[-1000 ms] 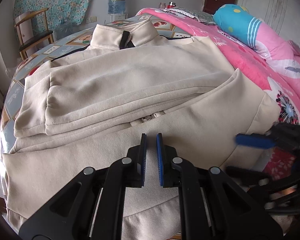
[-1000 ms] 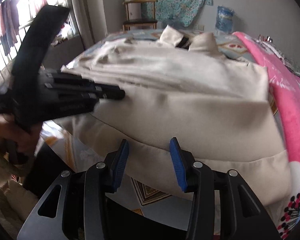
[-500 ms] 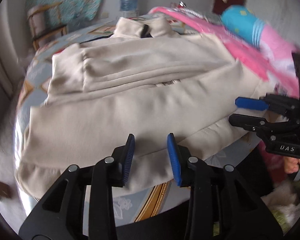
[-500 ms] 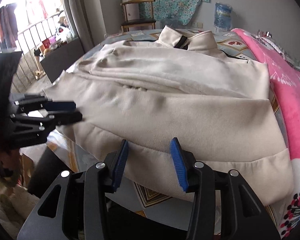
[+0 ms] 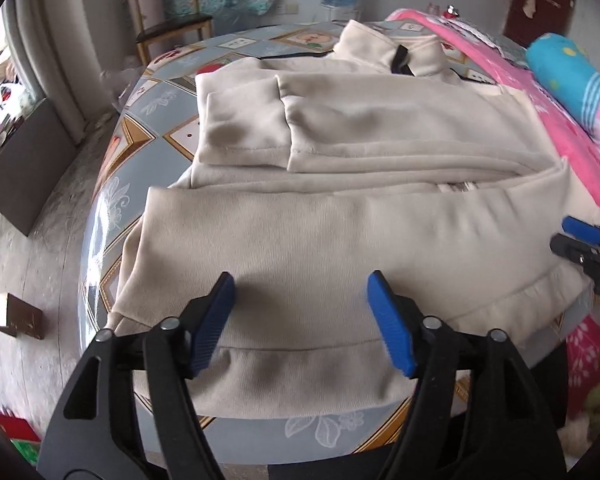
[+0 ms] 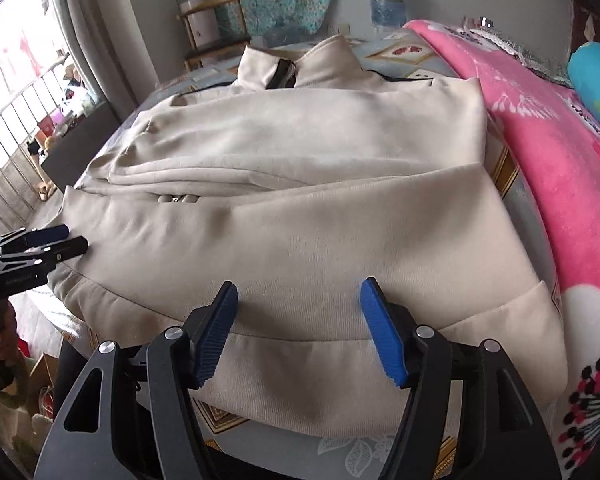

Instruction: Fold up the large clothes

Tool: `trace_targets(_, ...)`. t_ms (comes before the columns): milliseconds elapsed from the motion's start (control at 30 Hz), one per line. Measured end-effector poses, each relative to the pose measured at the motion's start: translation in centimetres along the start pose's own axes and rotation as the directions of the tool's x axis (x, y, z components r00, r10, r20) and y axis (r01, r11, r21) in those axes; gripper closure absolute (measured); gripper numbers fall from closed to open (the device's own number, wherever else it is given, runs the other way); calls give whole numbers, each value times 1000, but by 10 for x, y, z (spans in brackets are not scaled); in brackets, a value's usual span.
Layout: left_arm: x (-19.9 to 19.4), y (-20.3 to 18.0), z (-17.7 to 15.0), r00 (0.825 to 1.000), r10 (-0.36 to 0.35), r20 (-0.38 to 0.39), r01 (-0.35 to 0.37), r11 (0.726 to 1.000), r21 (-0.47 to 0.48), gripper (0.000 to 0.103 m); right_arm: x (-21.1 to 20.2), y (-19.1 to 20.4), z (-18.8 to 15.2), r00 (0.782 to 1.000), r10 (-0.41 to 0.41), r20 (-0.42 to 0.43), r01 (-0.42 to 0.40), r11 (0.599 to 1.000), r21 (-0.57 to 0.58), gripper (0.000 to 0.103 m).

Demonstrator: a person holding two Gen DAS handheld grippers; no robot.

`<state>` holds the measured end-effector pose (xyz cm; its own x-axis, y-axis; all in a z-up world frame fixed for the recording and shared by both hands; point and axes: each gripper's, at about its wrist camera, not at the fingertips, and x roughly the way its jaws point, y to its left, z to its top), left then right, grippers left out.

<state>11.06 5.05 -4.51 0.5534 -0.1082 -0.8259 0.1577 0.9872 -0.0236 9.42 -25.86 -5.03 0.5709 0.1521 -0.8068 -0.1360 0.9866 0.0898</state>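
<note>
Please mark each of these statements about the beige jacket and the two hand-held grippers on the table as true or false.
1. The left hand-held gripper stands open with no cloth pinched. True; its jaws have just been opening.
2. The beige jacket lies with its collar at the near edge. False; the collar is at the far end and the hem is nearest.
3. The sleeves are folded across the jacket's body. True.
4. The right hand-held gripper is clamped on the hem. False; its jaws have just been opening, apart over the hem.
5. A pink blanket lies to the jacket's right. True.
</note>
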Motion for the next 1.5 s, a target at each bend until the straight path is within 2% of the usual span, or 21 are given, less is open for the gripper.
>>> trace_targets(133, 3, -4, 0, 999, 49, -9, -49, 999, -10, 22, -10, -2, 5, 1000, -15, 26, 16, 1000, -6, 37)
trace_targets(233, 4, -3, 1, 997, 67, -22, -68, 997, -25, 17, -13, -8, 6, 999, -34, 37, 34, 999, 4, 27)
trace_targets(367, 5, -3, 1, 996, 80, -28, -81, 996, -46, 13, 6, -17, 3, 997, -64, -32, 65, 998, 18, 25)
trace_targets(533, 6, -1, 1, 995, 93, -37, -95, 993, -65, 9, 7, -12, 5, 995, -90, -43, 89, 996, -16, 24)
trace_targets(767, 6, 0, 2, 995, 92, -45, -95, 993, -72, 8, -5, -13, 19, 998, -48, -49, 49, 998, 30, 24)
trace_targets(1067, 7, 1, 3, 995, 88, -48, -92, 993, -73, 8, -23, -10, 53, 999, 21, -47, -19, 998, 54, 24)
trace_targets(1300, 1, 0, 3, 995, 90, -42, -92, 994, -57, 8, -34, -7, 94, 996, 74, -48, -74, 997, 15, 24)
trace_targets(1500, -25, 0, 16, 994, 111, 7, -111, 994, -2, 8, -36, -12, 142, 989, 137, -59, -138, 990, -10, 24)
